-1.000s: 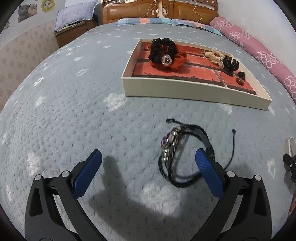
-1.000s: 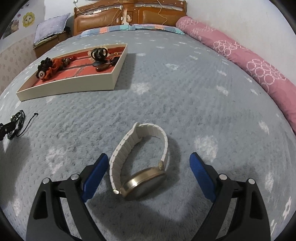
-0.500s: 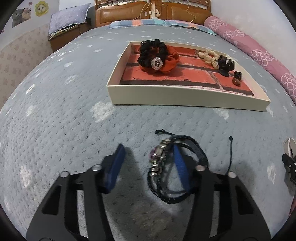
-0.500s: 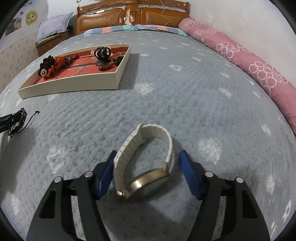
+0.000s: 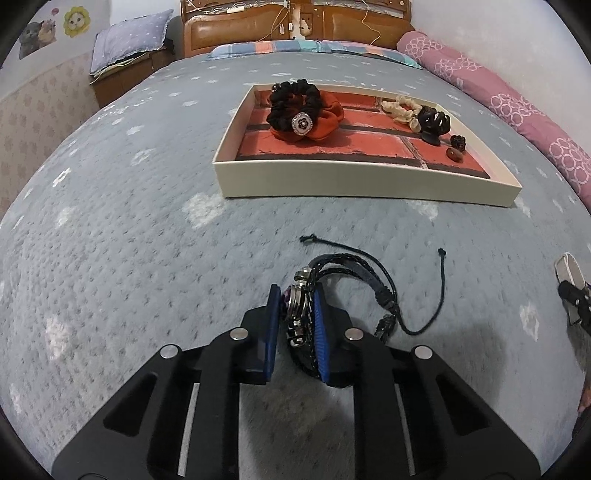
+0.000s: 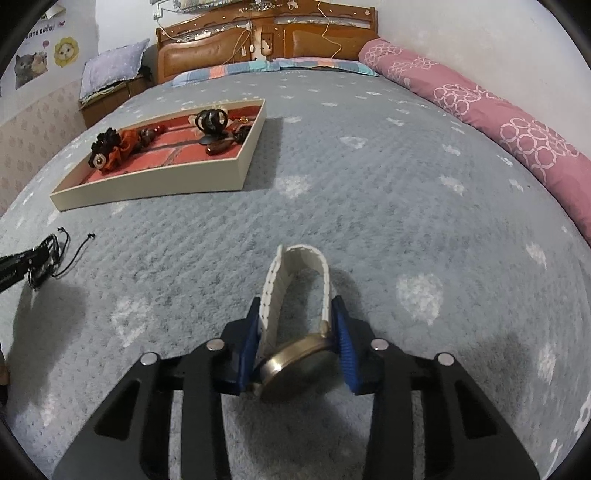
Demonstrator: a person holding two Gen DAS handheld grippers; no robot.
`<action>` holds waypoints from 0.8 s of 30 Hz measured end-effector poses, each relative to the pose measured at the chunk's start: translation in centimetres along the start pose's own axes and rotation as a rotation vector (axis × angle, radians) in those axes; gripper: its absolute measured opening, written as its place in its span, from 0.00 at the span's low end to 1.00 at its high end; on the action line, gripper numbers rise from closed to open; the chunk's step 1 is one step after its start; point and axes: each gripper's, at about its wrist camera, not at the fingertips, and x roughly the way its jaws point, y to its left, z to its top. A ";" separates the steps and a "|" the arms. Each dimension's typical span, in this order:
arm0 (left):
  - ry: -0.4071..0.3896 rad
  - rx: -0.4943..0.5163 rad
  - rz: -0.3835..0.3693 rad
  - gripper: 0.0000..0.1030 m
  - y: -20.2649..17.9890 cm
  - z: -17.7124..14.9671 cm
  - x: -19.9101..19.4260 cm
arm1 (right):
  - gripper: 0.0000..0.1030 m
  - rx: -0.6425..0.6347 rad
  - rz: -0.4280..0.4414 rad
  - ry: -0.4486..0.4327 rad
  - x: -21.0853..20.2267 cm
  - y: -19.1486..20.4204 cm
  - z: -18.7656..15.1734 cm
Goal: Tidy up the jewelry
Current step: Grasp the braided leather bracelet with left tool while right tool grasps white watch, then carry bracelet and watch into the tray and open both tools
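My left gripper is shut on a black braided bracelet with metal beads, which rests on the grey bedspread; its cords trail to the right. My right gripper is shut on a white-strapped watch with a gold case, the strap looping forward between the blue pads. The cream tray with a red brick-pattern liner lies ahead; it also shows in the right wrist view at the left. It holds a black and orange scrunchie, a beige scrunchie, a black claw clip and small beads.
A rolled pink quilt runs along the bed's right side by the wall. A wooden headboard and a nightstand with a pillow stand at the back. The right gripper and watch strap show at the left wrist view's right edge.
Both grippers went from wide open to shut: the left on the black bracelet, the right on the white watch. Both moved slightly forward over their objects.
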 end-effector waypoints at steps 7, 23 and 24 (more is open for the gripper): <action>-0.010 -0.021 0.013 0.15 1.4 -0.6 -1.2 | 0.37 -0.017 0.001 -0.014 -0.5 0.3 0.0; -0.052 -0.033 0.023 0.15 2.4 -0.1 -3.6 | 0.37 -0.039 0.014 -0.060 -2.4 1.5 1.9; -0.055 -0.030 0.025 0.15 2.4 0.1 -3.7 | 0.37 -0.042 0.016 -0.062 -2.5 1.6 2.1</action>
